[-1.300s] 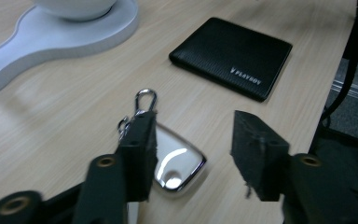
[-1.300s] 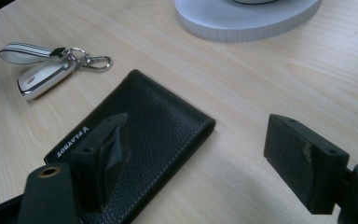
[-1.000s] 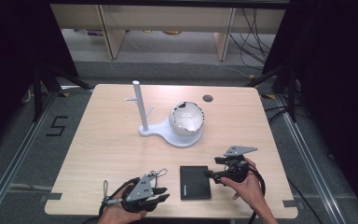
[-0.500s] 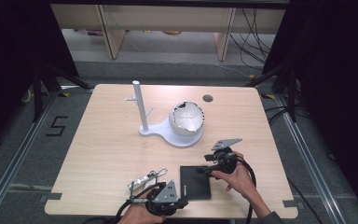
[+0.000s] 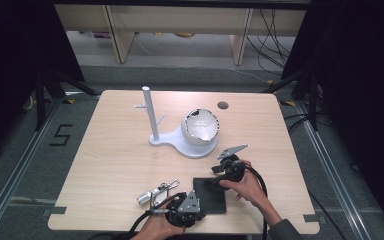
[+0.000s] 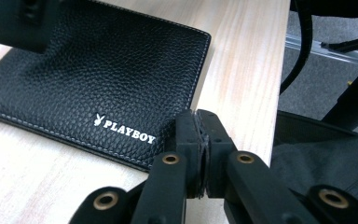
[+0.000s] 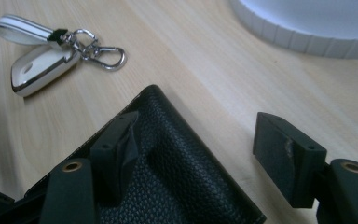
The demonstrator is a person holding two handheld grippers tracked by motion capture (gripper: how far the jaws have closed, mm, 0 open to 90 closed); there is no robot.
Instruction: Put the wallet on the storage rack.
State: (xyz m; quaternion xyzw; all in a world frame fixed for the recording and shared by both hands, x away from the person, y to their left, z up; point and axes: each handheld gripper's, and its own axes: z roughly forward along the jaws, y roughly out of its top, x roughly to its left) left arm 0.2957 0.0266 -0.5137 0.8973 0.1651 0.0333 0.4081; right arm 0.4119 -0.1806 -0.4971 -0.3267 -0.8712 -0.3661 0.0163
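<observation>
A black leather wallet (image 5: 210,196) lies flat near the table's front edge; it is marked PLAYBOY (image 6: 98,88). My left gripper (image 5: 196,212) sits at its near left corner. Its jaws (image 6: 198,119) are shut together just beside the wallet's edge, with nothing visible between them. My right gripper (image 5: 216,173) is at the wallet's far edge and open (image 7: 200,135). One of its fingers (image 7: 116,135) rests on the wallet's leather (image 7: 177,182), and the other hangs over bare wood past the corner.
A white key fob on a keyring (image 5: 156,192) (image 7: 42,65) lies left of the wallet. Behind stands a white base with a post (image 5: 150,112) and a white cracked shell-like bowl (image 5: 201,127). The table's front edge (image 6: 256,93) runs close beside my left gripper.
My left gripper has slid right along the front edge to the wallet's corner. My right gripper has moved left and down onto the wallet's far edge.
</observation>
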